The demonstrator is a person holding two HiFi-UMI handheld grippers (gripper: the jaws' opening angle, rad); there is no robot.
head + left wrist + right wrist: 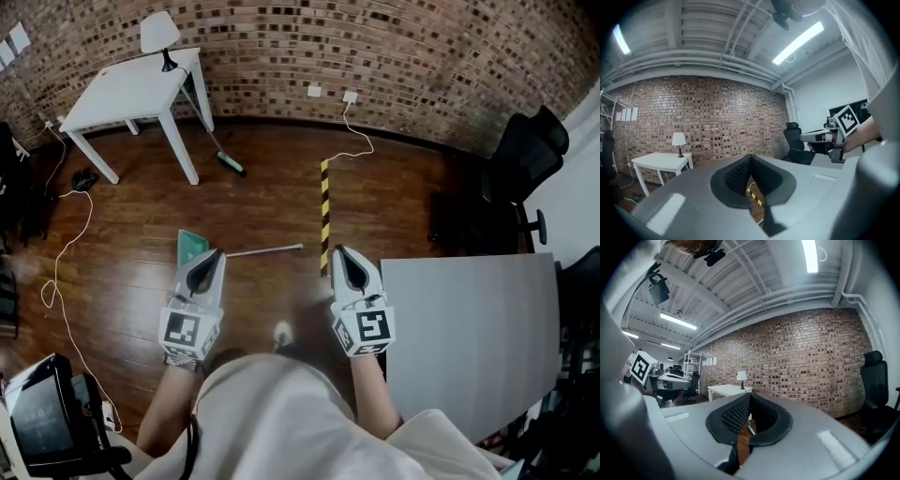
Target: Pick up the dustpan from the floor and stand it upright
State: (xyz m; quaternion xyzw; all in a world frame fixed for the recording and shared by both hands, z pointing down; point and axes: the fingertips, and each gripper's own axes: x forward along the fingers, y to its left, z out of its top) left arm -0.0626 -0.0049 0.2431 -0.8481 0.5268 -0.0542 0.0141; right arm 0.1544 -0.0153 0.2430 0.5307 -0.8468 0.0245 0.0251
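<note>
Hovering level above the floor, the left hand-held gripper (214, 253) has its jaws pressed together with nothing between them. The right hand-held gripper (339, 251) is likewise closed and empty. Each one's own view shows only the brick wall and the room beyond the meeting tips. Neither is down at the dustpan, so the step in hand looks like the approach. To do it well, I would open one gripper's jaws before going down and tip it toward the floor. I would then take the thin handle across its width rather than the flat pan, since the handle looks like a narrow bar the jaws can span. Gripping near the pan end should leave less to swing as it rises, and the other gripper could steady the free end while the dustpan is turned upright. The dustpan (191, 244) lies flat on the wood floor (262, 197), out in the middle and well clear of the floor's far edge along the brick wall. The left gripper hangs over it and covers part of it in the head view. It has a small green pan and a long, slim, pale handle (267, 250) running to the right. The handle's tip ends just beside the near end of a yellow-and-black striped strip (324, 211).
</note>
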